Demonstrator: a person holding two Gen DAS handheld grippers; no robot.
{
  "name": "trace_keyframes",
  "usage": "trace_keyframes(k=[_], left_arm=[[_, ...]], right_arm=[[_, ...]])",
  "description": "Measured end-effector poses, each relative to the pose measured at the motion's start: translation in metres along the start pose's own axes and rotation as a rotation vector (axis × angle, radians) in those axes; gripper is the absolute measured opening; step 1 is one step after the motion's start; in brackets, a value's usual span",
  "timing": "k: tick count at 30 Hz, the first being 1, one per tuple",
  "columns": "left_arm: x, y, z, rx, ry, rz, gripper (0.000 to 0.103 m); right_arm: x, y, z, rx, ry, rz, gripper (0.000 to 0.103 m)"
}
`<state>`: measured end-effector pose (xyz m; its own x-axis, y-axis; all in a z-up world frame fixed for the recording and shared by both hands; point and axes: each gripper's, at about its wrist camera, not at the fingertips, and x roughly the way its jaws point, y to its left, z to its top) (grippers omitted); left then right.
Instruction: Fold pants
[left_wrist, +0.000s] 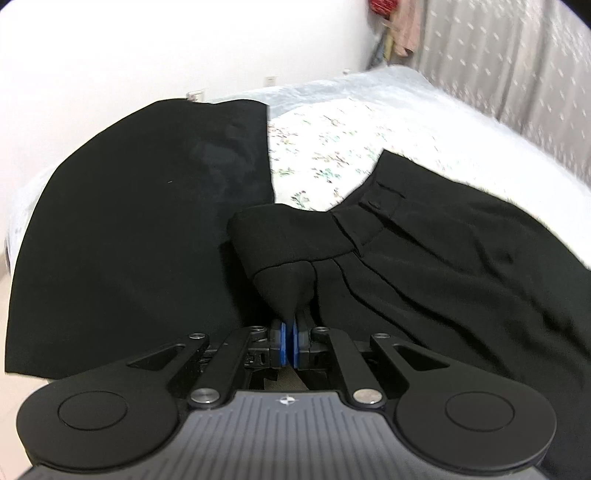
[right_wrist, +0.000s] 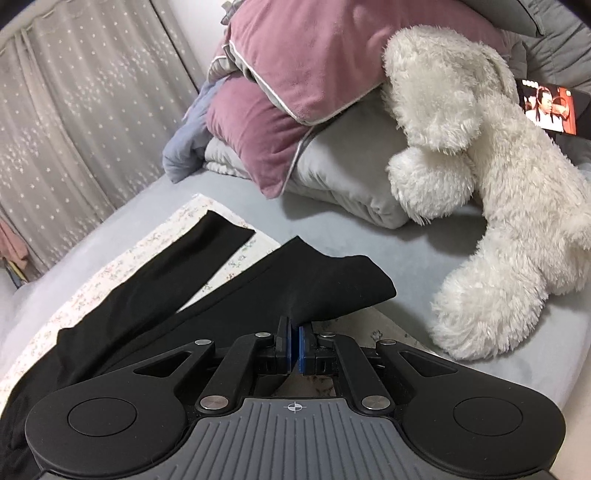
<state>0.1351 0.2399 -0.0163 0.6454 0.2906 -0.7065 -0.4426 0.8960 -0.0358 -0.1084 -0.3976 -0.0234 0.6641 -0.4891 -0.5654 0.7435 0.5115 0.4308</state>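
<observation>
While both tools grip cloth: the pants lie spread on the bed.
Left wrist view, tool: left tool (left_wrist: 289, 334) is clamped tight on a bunched fold of the black pants (left_wrist: 424, 266) near the waistband.
Left wrist view, pants: one leg lies flat at left, floral sheet (left_wrist: 325, 147) showing between the two halves.
Right wrist view, tool: right tool (right_wrist: 294, 341) is pinched closed on a leg end of the pants (right_wrist: 325, 284), lifted off the bed (right_wrist: 369, 240).
Right wrist view, surroundings: stuffed toy (right_wrist: 498, 184) and pillows (right_wrist: 295, 74) sit near.
Risk: thin pinches may slip; uneven pulling would skew the fold; a wide swing could snag the toy.
</observation>
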Motion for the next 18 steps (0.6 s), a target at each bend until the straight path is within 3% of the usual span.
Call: trace_keyframes(k=[5,10,14,18], left_arm=[[0.007,-0.005,-0.003,0.038,0.031,0.003,0.028],[-0.004,-0.005,-0.002,0.045,-0.031,0.032,0.061],[-0.010,-0.005,0.003,0.031,-0.077,0.058,0.061],[-0.020,-0.006,0.010,-0.013,-0.133,0.061,0.062]], right_arm=[[0.014,-0.003,-0.004,0.009,0.087,-0.054,0.007],[0.009,0.002,-0.004,-0.015,0.042,-0.110,0.021],[0.005,0.002,-0.002,-0.034,-0.007,-0.174,0.028],[0.005,0.009,-0.004,-0.052,-0.015,-0.163,0.034]])
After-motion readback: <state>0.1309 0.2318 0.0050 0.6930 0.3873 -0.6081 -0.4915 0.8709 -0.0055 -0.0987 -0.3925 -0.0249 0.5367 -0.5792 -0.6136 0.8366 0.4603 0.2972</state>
